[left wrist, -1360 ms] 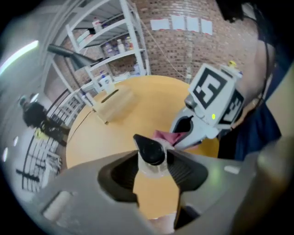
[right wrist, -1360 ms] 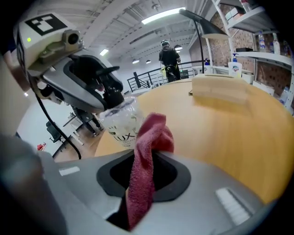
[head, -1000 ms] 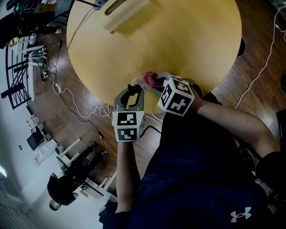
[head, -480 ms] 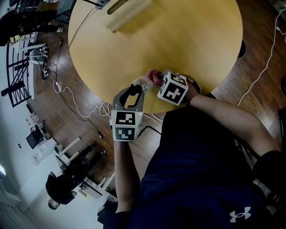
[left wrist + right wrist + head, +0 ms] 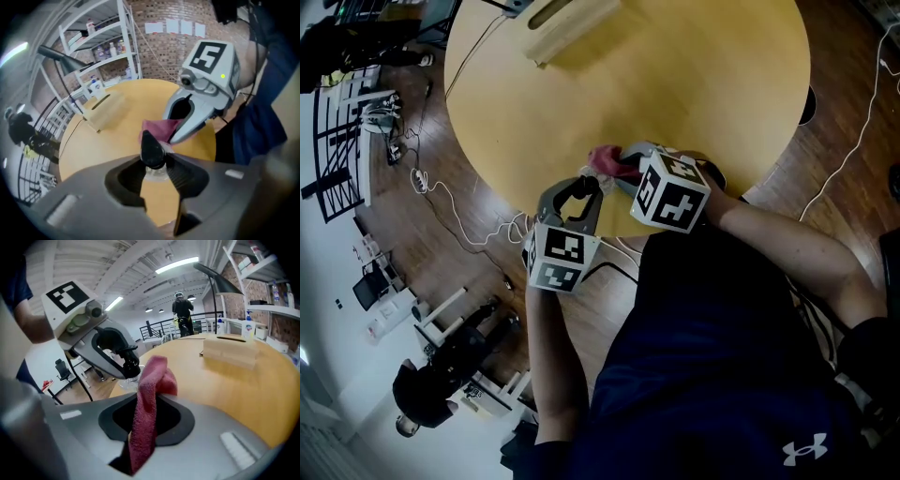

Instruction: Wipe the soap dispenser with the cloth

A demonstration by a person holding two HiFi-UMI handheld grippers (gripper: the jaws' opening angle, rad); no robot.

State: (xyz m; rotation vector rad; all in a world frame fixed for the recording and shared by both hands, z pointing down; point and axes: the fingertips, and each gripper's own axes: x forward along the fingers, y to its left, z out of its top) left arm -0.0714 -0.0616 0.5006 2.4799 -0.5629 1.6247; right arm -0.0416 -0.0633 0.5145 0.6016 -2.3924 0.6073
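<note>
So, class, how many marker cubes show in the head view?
2. One cube is on the left gripper, whose jaws have just been closing on the soap dispenser; the other on the right gripper holding the cloth. None hidden.

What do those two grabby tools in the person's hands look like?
Both are smooth grey with dark fingers. The left gripper and right gripper each carry a white cube with black square markers; the right's has a green light. The shirt is dark blue, short-sleeved, with a white logo. The left's fingers have just been closing on the dispenser.
</note>
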